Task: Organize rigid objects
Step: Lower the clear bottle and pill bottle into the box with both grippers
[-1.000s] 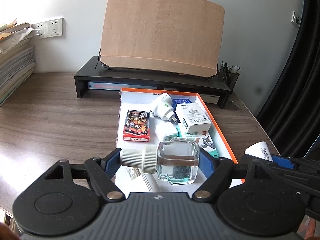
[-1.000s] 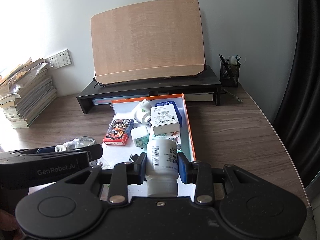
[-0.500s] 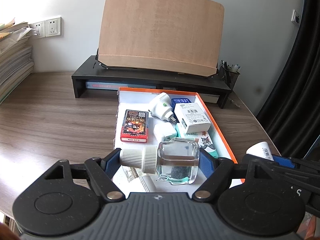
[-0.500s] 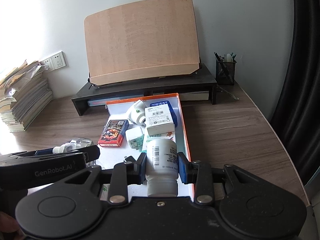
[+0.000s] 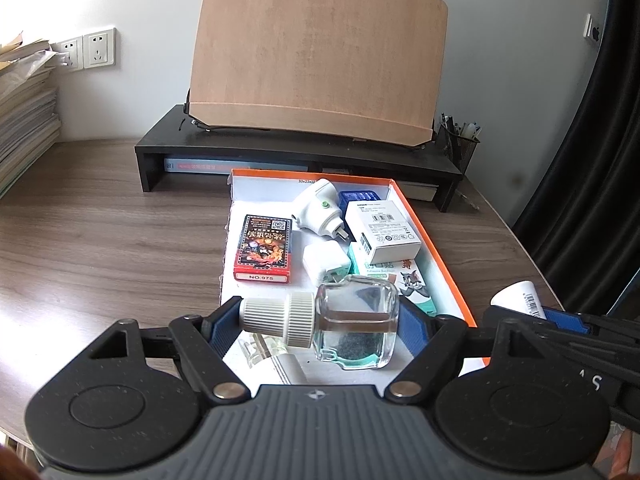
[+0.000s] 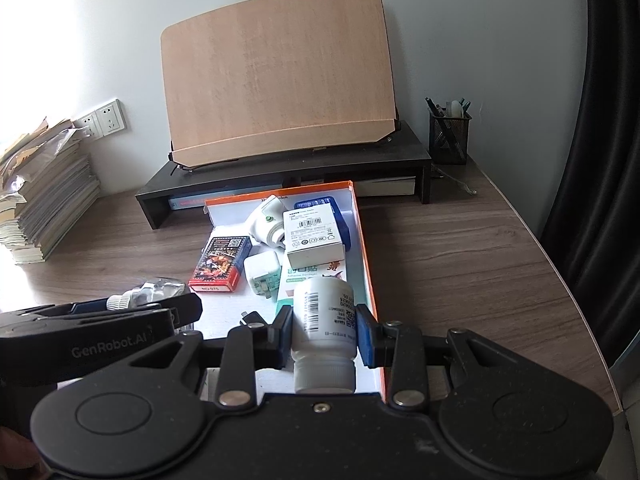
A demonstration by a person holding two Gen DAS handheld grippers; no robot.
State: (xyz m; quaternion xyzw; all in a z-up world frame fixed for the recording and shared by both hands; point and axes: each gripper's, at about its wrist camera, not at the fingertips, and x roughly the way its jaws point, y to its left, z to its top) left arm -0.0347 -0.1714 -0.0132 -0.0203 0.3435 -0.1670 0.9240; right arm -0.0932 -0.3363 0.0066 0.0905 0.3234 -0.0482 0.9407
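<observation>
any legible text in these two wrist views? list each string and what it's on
"NO.975": bottom edge of the red card box in the orange tray.
"GenRobot.AI": side of the left gripper, seen from the right wrist.
White carton: barcode and print, too small to read.
White pill bottle: barcode and label, too small.
Teal cartoon-cat box: characters blurred.
</observation>
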